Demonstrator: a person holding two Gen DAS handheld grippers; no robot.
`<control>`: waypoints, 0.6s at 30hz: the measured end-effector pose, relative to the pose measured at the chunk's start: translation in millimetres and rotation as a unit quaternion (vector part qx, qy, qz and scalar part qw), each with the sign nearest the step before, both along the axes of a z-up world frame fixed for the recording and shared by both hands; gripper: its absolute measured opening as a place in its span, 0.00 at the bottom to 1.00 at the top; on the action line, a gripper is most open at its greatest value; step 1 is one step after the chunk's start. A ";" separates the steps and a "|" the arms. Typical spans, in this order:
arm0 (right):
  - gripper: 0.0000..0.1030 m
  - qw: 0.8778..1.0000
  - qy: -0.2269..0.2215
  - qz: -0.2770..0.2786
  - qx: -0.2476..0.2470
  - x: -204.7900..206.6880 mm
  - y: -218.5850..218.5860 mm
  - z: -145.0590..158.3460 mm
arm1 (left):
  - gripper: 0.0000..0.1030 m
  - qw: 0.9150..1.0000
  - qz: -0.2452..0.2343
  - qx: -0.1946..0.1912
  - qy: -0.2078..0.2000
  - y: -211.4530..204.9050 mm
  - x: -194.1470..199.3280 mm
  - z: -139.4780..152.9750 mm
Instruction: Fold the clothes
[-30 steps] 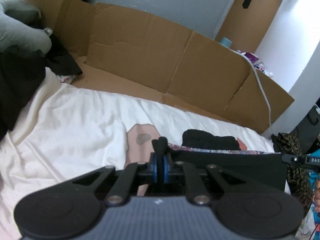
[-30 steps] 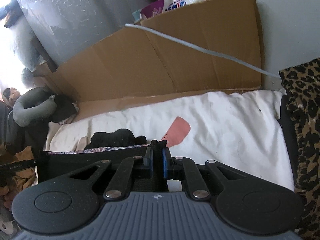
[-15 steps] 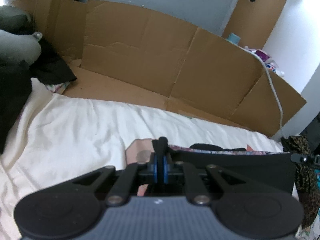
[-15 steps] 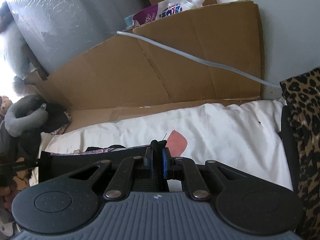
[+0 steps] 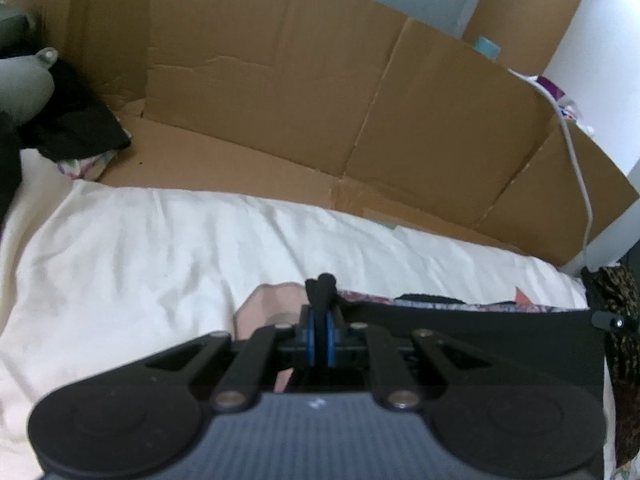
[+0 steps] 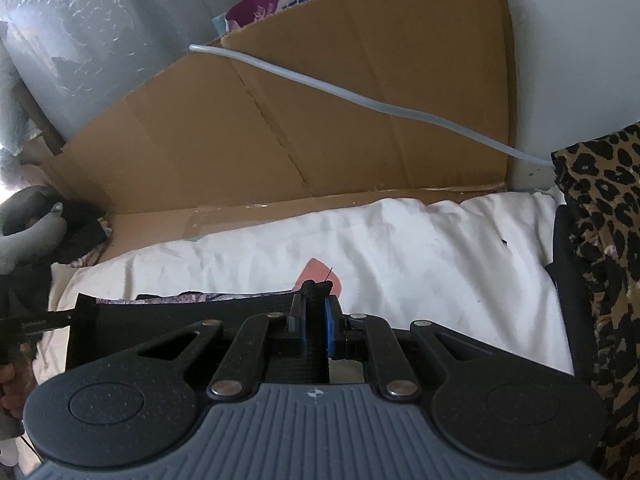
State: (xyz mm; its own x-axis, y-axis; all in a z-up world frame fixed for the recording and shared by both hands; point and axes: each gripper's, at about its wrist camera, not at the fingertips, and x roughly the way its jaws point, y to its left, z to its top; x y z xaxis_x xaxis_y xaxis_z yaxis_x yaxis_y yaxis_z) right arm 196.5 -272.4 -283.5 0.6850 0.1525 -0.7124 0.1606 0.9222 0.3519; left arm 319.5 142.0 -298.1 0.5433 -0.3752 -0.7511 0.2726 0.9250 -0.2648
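Note:
A black garment (image 5: pixel 480 332) with a floral lining hangs stretched between my two grippers above the white bedsheet (image 5: pixel 160 248). My left gripper (image 5: pixel 320 300) is shut on its left corner. My right gripper (image 6: pixel 316 300) is shut on its right corner; the taut top edge (image 6: pixel 192 308) runs left from it to the other gripper's tip (image 6: pixel 36 324). The garment's lower part is hidden behind the gripper bodies.
Flattened cardboard (image 5: pixel 280 80) stands along the bed's far side with a grey cable (image 6: pixel 360 100) draped over it. Dark clothes and a grey pillow (image 5: pixel 24 76) lie at the left. A leopard-print fabric (image 6: pixel 600 240) hangs at the right. Pink patches (image 6: pixel 316 276) mark the sheet.
Both grippers have risen and moved forward with the garment held taut; the black item lying on the sheet is now almost hidden behind its top edge.

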 end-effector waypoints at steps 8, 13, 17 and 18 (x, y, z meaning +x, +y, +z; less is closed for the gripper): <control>0.08 1.000 -0.002 -0.013 0.003 6.1 -3.3 0.7 | 0.06 1.000 -0.020 0.014 -0.008 -7.7 10.0 7.4; 0.08 1.000 0.010 -0.014 -0.007 11.6 -2.6 -9.1 | 0.07 0.999 -0.022 0.024 0.012 -10.2 18.5 -8.3; 0.10 1.000 0.014 -0.007 -0.020 17.7 -1.4 -16.1 | 0.17 0.999 -0.001 0.047 0.026 -12.2 22.0 -19.4; 0.11 1.000 0.012 -0.002 -0.025 17.8 -1.3 -15.8 | 0.21 0.998 0.007 0.056 0.024 -11.5 22.2 -19.0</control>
